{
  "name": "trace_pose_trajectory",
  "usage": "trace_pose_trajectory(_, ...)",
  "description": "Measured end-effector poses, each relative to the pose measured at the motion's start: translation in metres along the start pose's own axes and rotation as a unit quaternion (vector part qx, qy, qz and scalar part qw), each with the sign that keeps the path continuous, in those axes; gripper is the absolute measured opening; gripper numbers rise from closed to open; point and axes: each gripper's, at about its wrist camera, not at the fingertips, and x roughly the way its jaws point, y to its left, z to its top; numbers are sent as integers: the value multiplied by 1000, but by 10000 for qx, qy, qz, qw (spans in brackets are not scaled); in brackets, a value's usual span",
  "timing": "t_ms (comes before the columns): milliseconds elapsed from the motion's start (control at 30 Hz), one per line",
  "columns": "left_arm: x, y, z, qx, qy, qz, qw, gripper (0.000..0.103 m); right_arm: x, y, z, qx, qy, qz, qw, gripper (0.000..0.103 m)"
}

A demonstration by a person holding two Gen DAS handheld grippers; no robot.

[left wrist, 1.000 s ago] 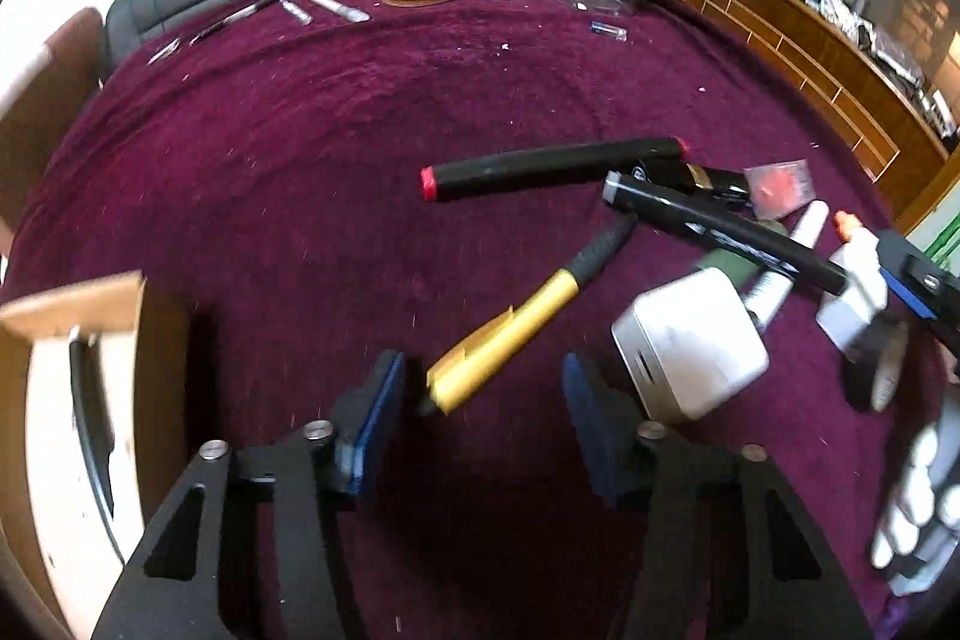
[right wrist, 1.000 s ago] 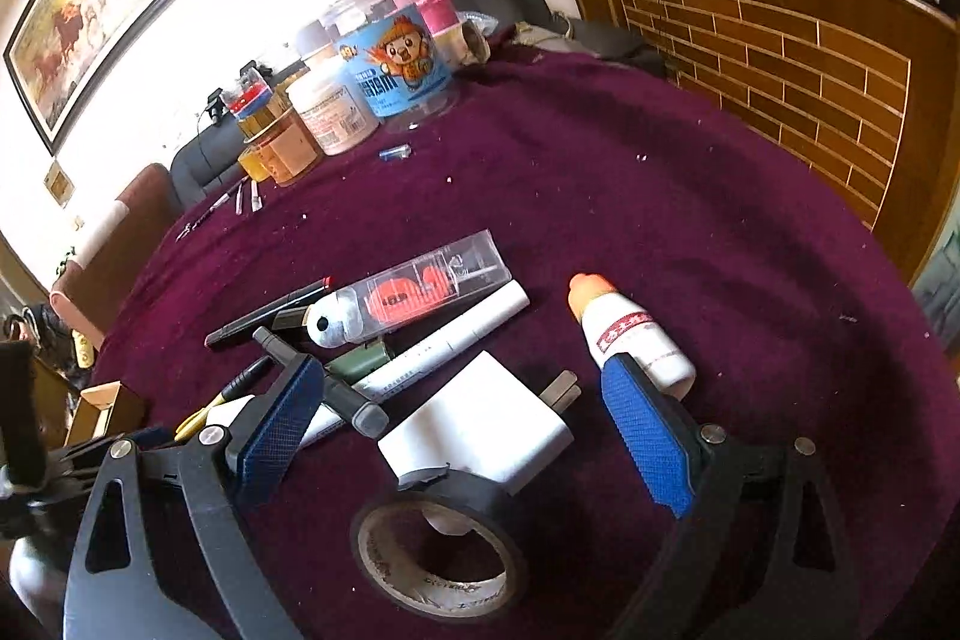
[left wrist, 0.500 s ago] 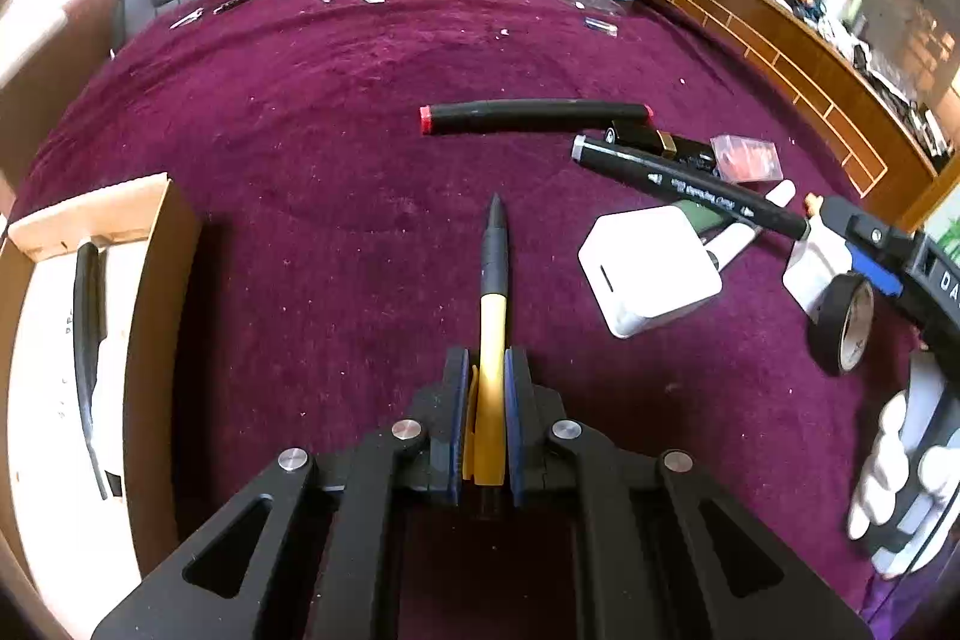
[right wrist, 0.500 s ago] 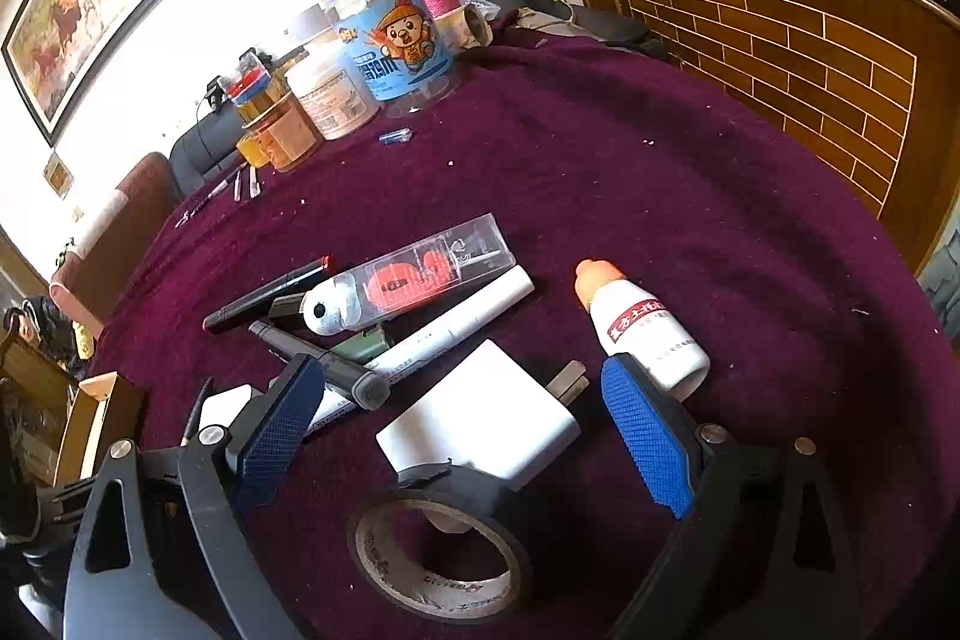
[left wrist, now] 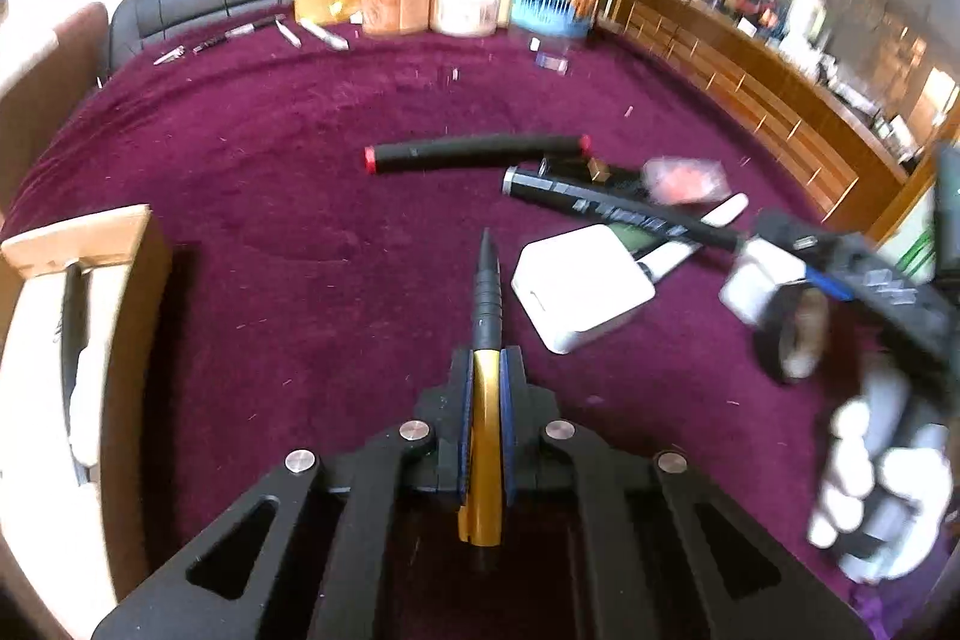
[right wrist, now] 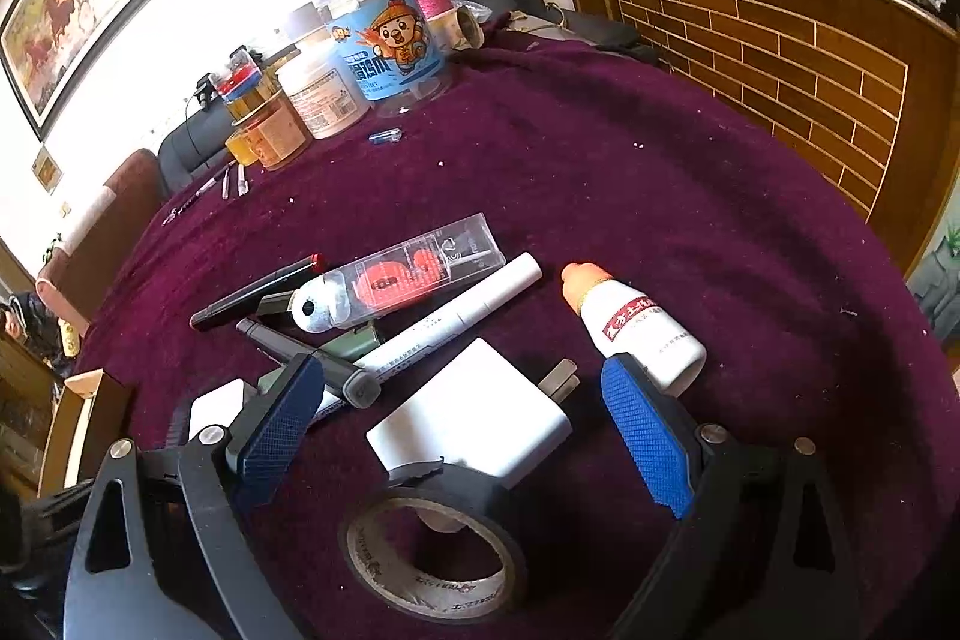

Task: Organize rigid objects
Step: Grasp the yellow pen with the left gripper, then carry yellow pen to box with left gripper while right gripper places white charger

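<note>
My left gripper (left wrist: 485, 376) is shut on a yellow and black pen (left wrist: 485, 316) and holds it above the purple cloth, tip pointing away. A cardboard box (left wrist: 84, 292) with a black pen inside sits at the left. My right gripper (right wrist: 462, 412) is open over a white charger (right wrist: 474, 418) and a black tape roll (right wrist: 432, 556). A white glue bottle (right wrist: 642, 328) lies just past the right finger. Black markers (right wrist: 258, 292), a white marker (right wrist: 456, 319) and a clear case (right wrist: 408, 274) lie beyond.
Jars and tubs (right wrist: 384, 46) stand at the table's far edge, with a yellow tape roll (left wrist: 327, 1) and small pens (left wrist: 252, 31). A brick-patterned wooden counter (right wrist: 780, 58) runs along the right. A second white charger (left wrist: 582, 286) lies by the markers.
My left gripper closed on the yellow pen a second ago and has since lifted it, tilting up. My right gripper has stayed open, barely moving.
</note>
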Motion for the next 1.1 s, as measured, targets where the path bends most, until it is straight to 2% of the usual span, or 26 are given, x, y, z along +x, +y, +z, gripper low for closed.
trace_pose_trajectory(133, -47, 17, -8, -365, -366, -428, 9977, 6, -13, 17, -1, -377, -165, -171, 9990, 94)
trace_pose_trajectory(200, -63, 25, -14, -531, -484, -603, 9956, 6, -24, 32, -2, -582, -168, 17, 9982, 94)
trace_pose_trajectory(333, -75, 42, -28, -876, -569, -938, 9901, 6, -26, 77, -9, -1278, 171, 484, 9905, 94)
trace_pose_trajectory(467, -80, 61, -40, -1194, -573, -1141, 9846, 6, -9, 118, -21, -2042, 452, 455, 9768, 94)
trace_pose_trajectory(533, -83, 71, -44, -1313, -593, -1125, 9831, 6, 7, 132, -26, -2289, 629, 245, 9711, 94)
trace_pose_trajectory(700, -98, 100, -52, -1577, -710, -1033, 9795, 6, 34, 148, -35, -2387, 997, 72, 9659, 89)
trace_pose_trajectory(767, -104, 110, -54, -1628, -789, -970, 9787, 6, 43, 152, -38, -2415, 1134, 29, 9637, 64)
trace_pose_trajectory(800, -108, 115, -54, -1648, -826, -919, 9786, 6, 43, 155, -40, -2500, 1055, -162, 9624, 53)
trace_pose_trajectory(833, -111, 120, -56, -1671, -862, -865, 9784, 6, 42, 156, -41, -2560, 1048, -208, 9608, 48)
trace_pose_trajectory(1000, -124, 150, -62, -1833, -926, -625, 9767, 6, 27, 153, -34, -2323, 1173, 80, 9655, 48)
trace_pose_trajectory(1100, -125, 173, -60, -1960, -846, -455, 9759, 6, 15, 163, -28, -2152, 1166, 450, 9685, 48)
